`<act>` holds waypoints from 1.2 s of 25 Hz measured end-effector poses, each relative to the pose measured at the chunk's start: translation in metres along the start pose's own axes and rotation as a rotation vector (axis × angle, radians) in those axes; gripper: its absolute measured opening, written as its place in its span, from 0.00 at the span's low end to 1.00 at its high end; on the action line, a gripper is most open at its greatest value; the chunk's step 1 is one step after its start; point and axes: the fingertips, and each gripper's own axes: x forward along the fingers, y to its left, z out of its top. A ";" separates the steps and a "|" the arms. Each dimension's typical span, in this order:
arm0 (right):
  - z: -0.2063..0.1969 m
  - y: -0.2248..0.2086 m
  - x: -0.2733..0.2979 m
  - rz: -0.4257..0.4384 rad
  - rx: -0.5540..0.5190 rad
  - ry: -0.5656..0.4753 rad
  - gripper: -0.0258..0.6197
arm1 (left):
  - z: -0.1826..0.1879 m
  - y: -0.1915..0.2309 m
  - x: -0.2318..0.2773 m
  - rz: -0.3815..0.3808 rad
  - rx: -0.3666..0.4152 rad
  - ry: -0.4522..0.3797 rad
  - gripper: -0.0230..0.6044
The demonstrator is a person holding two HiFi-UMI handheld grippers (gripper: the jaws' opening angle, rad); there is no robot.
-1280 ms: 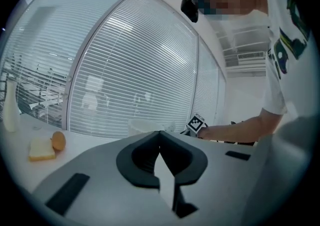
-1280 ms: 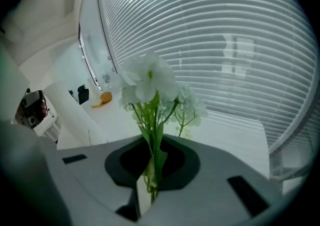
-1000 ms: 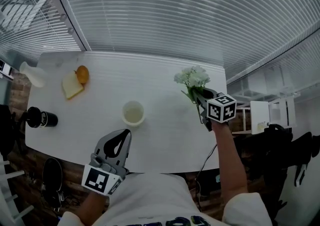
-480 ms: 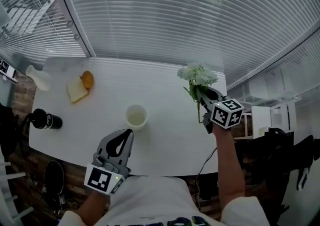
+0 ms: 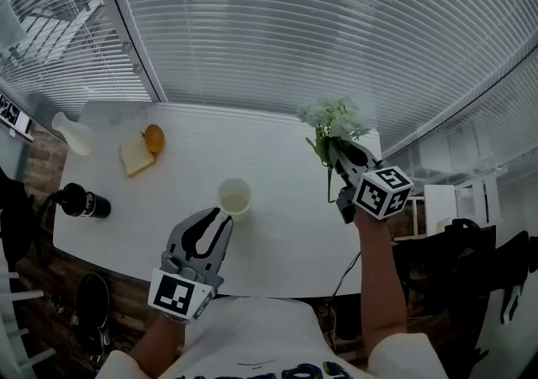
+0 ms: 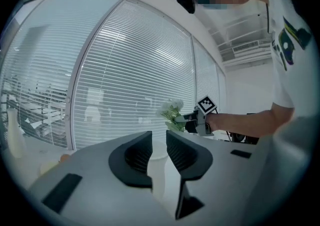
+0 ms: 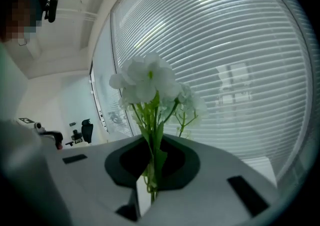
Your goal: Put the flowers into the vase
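A bunch of white flowers on green stems is held up over the table's right end, with my right gripper shut on the stems. In the right gripper view the blooms stand above the jaws, which pinch the stems. A short white vase stands upright mid-table. My left gripper sits just short of it near the front edge. Its jaws have just been opening and stand apart, the vase showing through the gap ahead, untouched. The flowers appear beyond.
On the table's left end are a slice of bread, an orange and a white bottle. A black cylinder lies at the left front edge. Window blinds run behind the white table.
My right gripper has lifted the flowers higher above the table. The left gripper's jaws, together before, now stand apart; that hand has stayed by the vase.
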 end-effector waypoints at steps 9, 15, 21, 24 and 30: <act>0.046 0.037 -0.004 0.039 -0.035 -0.109 0.09 | 0.007 -0.006 0.006 -0.018 0.006 -0.001 0.24; 0.073 0.060 -0.003 0.066 -0.055 -0.173 0.09 | 0.009 -0.005 0.011 -0.025 0.014 0.013 0.27; 0.099 0.092 -0.001 0.116 -0.047 -0.250 0.09 | 0.006 -0.001 0.012 -0.021 0.028 0.020 0.27; 0.108 0.108 0.003 0.147 -0.041 -0.276 0.09 | 0.004 0.000 0.013 -0.019 0.048 0.034 0.27; 0.116 0.136 0.014 0.209 -0.022 -0.300 0.09 | -0.002 0.005 0.014 -0.012 0.050 0.042 0.28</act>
